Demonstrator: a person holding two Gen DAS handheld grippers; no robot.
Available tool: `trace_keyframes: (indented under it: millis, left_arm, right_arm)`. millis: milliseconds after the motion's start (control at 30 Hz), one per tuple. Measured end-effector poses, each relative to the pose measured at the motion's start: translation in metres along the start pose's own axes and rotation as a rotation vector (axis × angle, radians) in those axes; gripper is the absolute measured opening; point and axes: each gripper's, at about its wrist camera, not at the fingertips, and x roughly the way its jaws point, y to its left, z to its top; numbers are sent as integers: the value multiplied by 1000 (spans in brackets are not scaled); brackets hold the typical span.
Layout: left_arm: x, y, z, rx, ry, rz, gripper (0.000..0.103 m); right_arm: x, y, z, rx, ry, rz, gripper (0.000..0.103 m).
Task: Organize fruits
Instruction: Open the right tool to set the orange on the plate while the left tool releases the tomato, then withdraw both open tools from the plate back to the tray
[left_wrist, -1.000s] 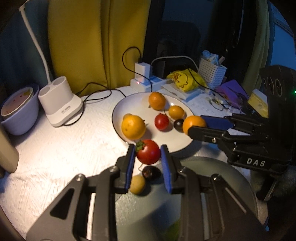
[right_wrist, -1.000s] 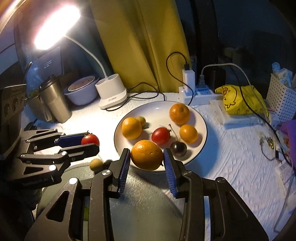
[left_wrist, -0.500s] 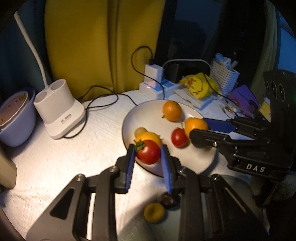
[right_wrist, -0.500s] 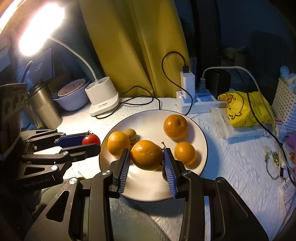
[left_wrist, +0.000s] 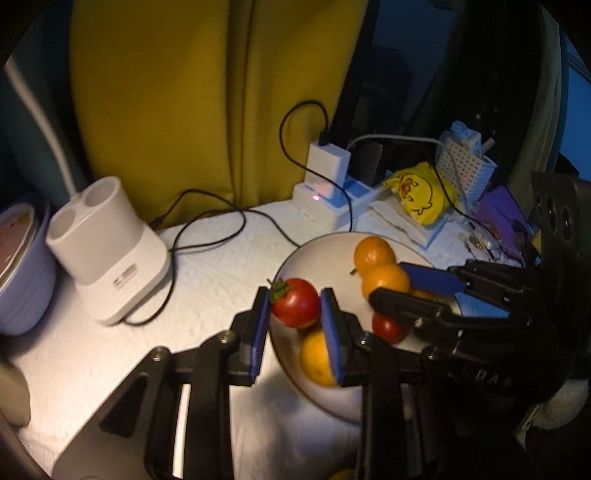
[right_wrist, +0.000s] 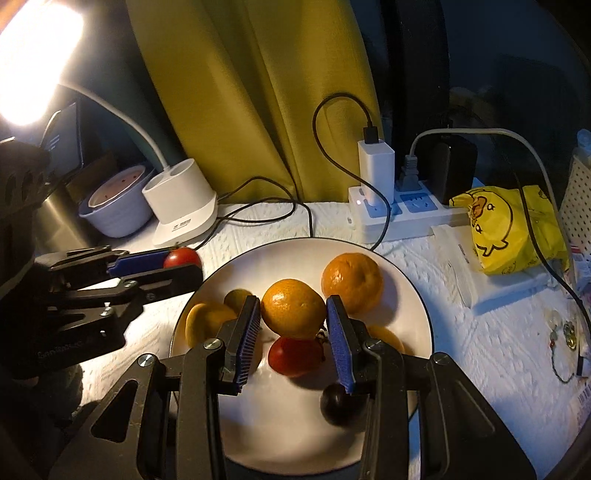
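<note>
- On the white textured cloth (right_wrist: 461, 350) that covers the table sits a white plate (right_wrist: 413, 306) with a dark rim, lit warmly by a desk lamp (right_wrist: 33, 62) at upper left.
- Your left gripper (left_wrist: 295, 314) is clamped on a red tomato (left_wrist: 295, 302), held above the plate's left edge.
- Your right gripper (right_wrist: 293, 314) is clamped on an orange (right_wrist: 291, 308) above the middle of the plate.
- On the plate under it lie a second tomato (right_wrist: 291, 356), a dark round fruit (right_wrist: 338, 404), a bigger orange (right_wrist: 351, 280) toward the back, and smaller yellow-orange fruits, one at the left (right_wrist: 205, 323).
- Behind the plate a white power strip (right_wrist: 402, 218) carries a white charger (right_wrist: 375, 166) and a black adapter (right_wrist: 452, 166), with black cables looping over the cloth.
- To the left you have the lamp's white base (right_wrist: 183, 201), a pale bowl (right_wrist: 114, 206) and a steel cup (right_wrist: 59, 221).
- At the right lie a yellow duck-print bag (right_wrist: 506, 229) and a white perforated basket (left_wrist: 467, 166).
- A yellow curtain (right_wrist: 258, 92) hangs at the back; the room beyond it is dark.
</note>
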Motion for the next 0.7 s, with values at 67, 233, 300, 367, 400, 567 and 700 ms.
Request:
trace_keyframes:
  millis: [67, 233, 300, 367, 400, 567, 700]
  left_arm:
    - [4, -1, 4, 4, 2, -8, 28]
    - [18, -2, 9, 2, 20, -36, 29]
    - [21, -2, 9, -1, 26, -40, 29]
    - [23, -2, 7, -3, 33, -42, 30]
    - [23, -3, 6, -2, 34, -42, 32]
    - [12, -5, 5, -13, 14, -34, 38]
    - [-2, -6, 5, -19, -8, -29, 39]
  right_arm:
    - [4, 0, 2, -2, 2, -1, 39]
    - [11, -1, 4, 0, 8, -11, 39]
    - [13, -2, 4, 2, 14, -13, 39]
    - [12, -2, 4, 2, 13, -15, 40]
    - [11, -2, 4, 2, 10, -20, 40]
    - [5, -3, 5, 8, 2, -23, 40]
    - [-6, -1, 2, 7, -6, -23, 40]
